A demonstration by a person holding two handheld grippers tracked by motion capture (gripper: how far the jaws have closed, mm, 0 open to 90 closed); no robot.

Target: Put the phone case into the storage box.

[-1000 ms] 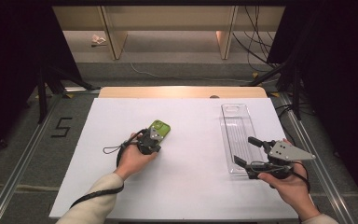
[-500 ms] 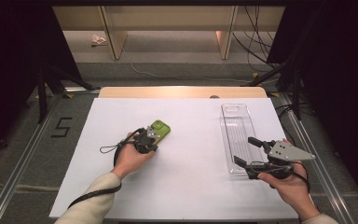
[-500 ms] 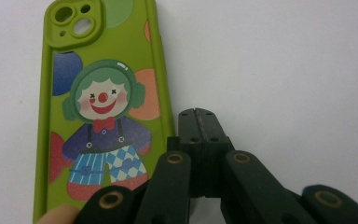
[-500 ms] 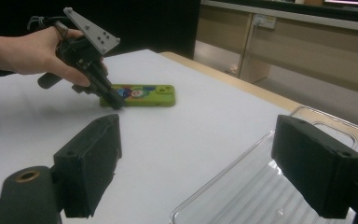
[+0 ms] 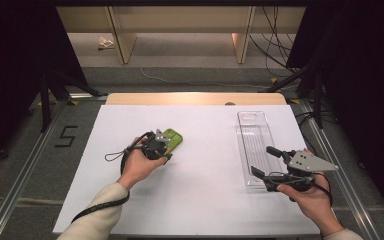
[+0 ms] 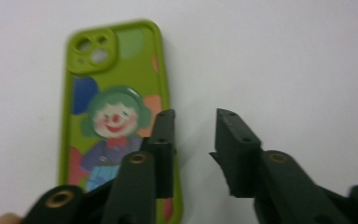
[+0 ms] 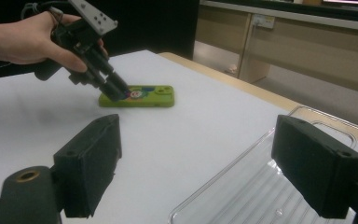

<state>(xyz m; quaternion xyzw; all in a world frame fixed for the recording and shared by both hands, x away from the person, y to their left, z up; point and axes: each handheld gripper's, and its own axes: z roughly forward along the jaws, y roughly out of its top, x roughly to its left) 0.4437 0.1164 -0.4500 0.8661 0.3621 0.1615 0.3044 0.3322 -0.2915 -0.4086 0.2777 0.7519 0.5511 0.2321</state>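
A green phone case (image 5: 173, 139) with a clown picture lies flat on the white table (image 5: 205, 195), left of centre. My left gripper (image 5: 164, 148) points down at its near end. In the left gripper view the case (image 6: 112, 93) lies under the left jaw, and the left gripper (image 6: 193, 119) has just been opening, its jaws parted with only bare table in the gap. My right gripper (image 5: 261, 160) is held wide open at the near end of a clear plastic tray (image 5: 254, 131), gripping nothing. The right gripper view shows the right gripper (image 7: 198, 126), the case (image 7: 142, 97) and the left gripper (image 7: 116, 92).
The long clear tray (image 7: 261, 186) lies lengthwise at the table's right side and is empty. Beyond the table's far wooden edge (image 5: 195, 98) are a floor, shelving legs and cables. Dark stands flank both sides.
The left hand has shifted slightly to the left near the case, which lies where it was. The right hand and tray have not moved.
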